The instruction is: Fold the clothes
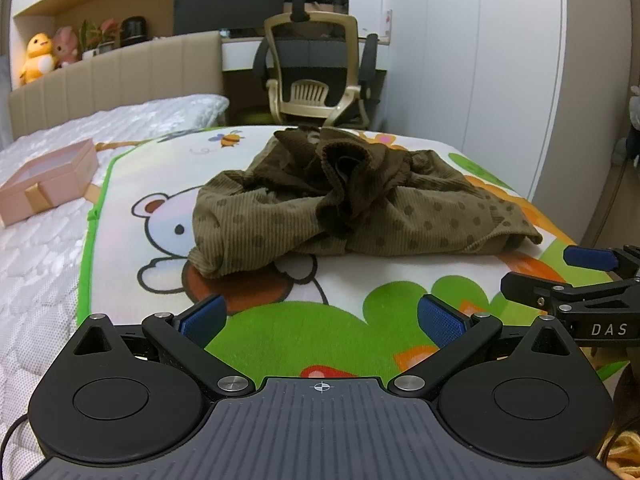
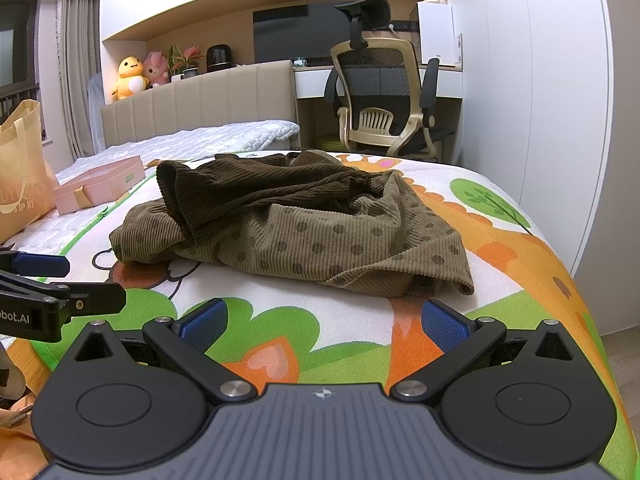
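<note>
- And here's the garment [image 1: 344, 196] — a brown ribbed piece with darker dots, lying crumpled in a heap on the cartoon play mat [image 1: 280, 320], roughly mid-mat, over the printed bear's upper body.
- From the right wrist view the same garment [image 2: 304, 224] shows a darker ribbed fold bunched on top and a lighter dotted layer spreading toward the mat's near edge, its hem lifted a little off the mat.
- Left gripper [image 1: 320, 316] sits low at the near side of the garment, apart from it, blue pads spread wide with only mat between them — nothing held.
- Right gripper [image 2: 324, 318] is in the same posture on its side: fingers splayed apart, empty, just short of the garment's near hem, not touching it.
- Each gripper shows up in the other's view, beside it at the near side of the garment, over the mat's edge.
- Out from the garment, the mat [image 2: 500, 240] covers the near end of a bed with a white quilted cover [image 1: 40, 260].
- A pink gift box [image 1: 48, 182] rests on that cover, left of the garment and clear of the mat.
- A tan tote bag [image 2: 20, 176] stands further left of the garment.
- Beyond the garment, an office chair [image 2: 384, 92] faces a desk, and a padded headboard [image 1: 120, 76] carries plush toys [image 1: 38, 58].
</note>
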`<state>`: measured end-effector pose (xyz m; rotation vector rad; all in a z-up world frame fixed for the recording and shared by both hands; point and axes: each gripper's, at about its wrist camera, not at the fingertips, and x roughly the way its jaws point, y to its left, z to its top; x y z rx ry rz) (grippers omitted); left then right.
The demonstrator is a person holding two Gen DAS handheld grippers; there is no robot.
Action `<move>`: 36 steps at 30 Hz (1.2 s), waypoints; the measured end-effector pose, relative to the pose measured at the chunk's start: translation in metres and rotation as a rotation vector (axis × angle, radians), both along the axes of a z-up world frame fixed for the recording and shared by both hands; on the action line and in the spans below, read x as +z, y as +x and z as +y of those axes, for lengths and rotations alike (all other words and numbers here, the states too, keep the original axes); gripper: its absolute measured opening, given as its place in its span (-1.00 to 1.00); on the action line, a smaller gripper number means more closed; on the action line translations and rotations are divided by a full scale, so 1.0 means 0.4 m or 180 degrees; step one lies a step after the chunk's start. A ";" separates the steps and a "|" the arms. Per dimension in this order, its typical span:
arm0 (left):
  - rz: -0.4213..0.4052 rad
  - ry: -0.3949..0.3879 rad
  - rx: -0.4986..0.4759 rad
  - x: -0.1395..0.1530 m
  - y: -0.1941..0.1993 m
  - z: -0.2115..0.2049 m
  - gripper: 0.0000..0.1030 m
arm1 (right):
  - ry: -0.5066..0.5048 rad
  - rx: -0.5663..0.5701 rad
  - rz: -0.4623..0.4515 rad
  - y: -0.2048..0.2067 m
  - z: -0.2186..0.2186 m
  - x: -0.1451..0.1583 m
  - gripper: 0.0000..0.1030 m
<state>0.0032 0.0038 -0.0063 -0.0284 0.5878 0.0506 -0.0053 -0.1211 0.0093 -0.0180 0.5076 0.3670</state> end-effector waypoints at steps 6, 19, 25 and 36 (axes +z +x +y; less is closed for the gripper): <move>0.0006 -0.0015 0.0011 -0.002 0.001 0.001 1.00 | 0.0000 0.0000 0.0003 0.000 -0.001 -0.001 1.00; 0.0100 -0.0107 0.0013 -0.009 0.017 0.020 1.00 | 0.0024 0.0055 0.0114 0.017 -0.005 -0.006 1.00; 0.0158 -0.0243 -0.0140 0.014 0.087 0.077 1.00 | 0.0043 0.0089 0.0367 0.111 -0.024 0.002 1.00; 0.0086 -0.0779 -0.0275 0.092 0.352 0.233 1.00 | 0.0915 0.0076 0.1026 0.422 -0.064 -0.001 1.00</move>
